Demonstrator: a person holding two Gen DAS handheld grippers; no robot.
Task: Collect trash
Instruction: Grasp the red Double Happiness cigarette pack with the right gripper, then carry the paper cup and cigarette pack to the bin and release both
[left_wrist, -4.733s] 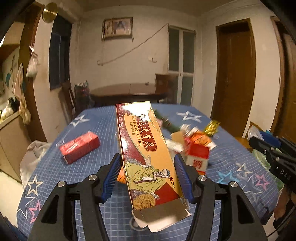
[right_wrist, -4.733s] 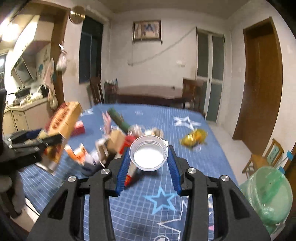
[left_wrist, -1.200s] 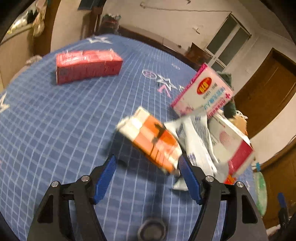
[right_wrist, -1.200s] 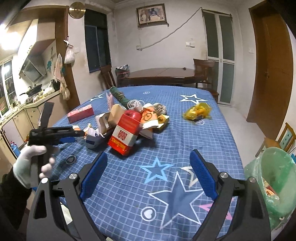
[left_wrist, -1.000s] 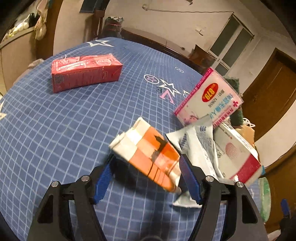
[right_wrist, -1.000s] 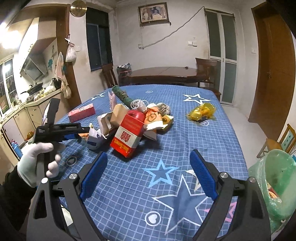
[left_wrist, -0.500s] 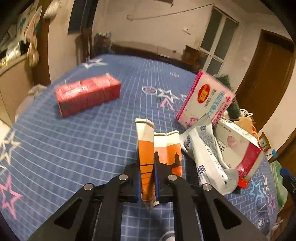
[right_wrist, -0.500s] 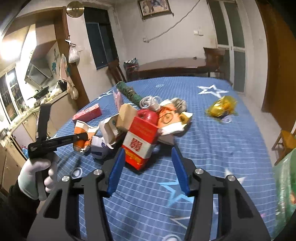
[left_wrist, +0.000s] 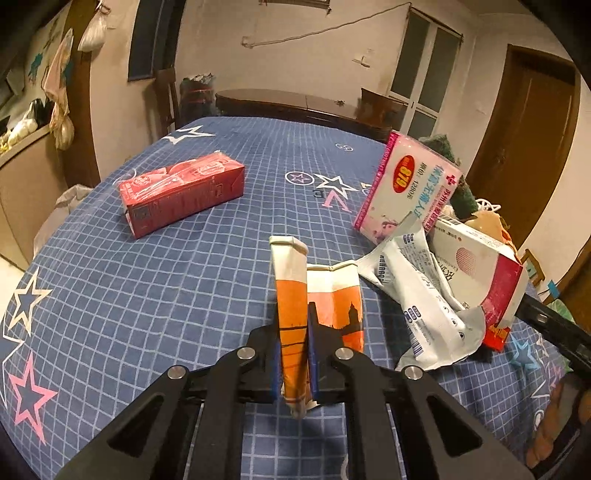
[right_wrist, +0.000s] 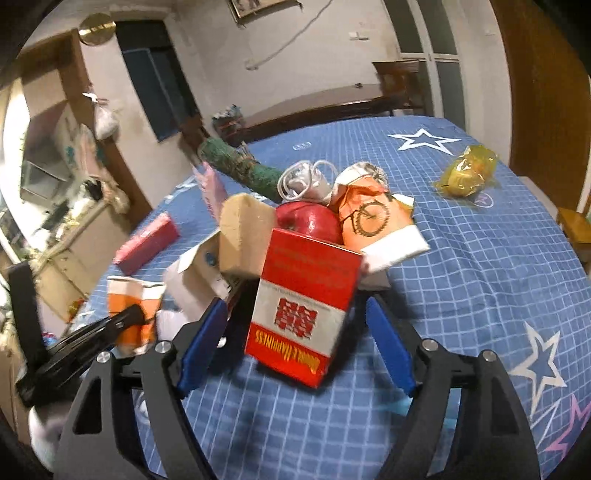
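Note:
My left gripper (left_wrist: 293, 363) is shut on a flattened orange and white carton (left_wrist: 295, 295) and holds it above the blue star tablecloth (left_wrist: 147, 288). The carton also shows in the right wrist view (right_wrist: 131, 306), at the left. My right gripper (right_wrist: 295, 343) is open, with its fingers on either side of a red and white box (right_wrist: 303, 306) at the front of a trash pile. Behind the box lie a red round thing (right_wrist: 310, 221), an orange bag (right_wrist: 369, 218), a brown block (right_wrist: 240, 232) and a green roll (right_wrist: 240, 166).
A red drink carton (left_wrist: 181, 188) lies alone at the left. A pink and white packet (left_wrist: 406, 184), a crumpled white wrapper (left_wrist: 424, 295) and a white and red box (left_wrist: 480, 266) lie at the right. A yellow wrapper (right_wrist: 469, 170) lies far right.
My left gripper has closed on the orange carton and lifted it. My right gripper has moved forward to the pile and now straddles the red and white box.

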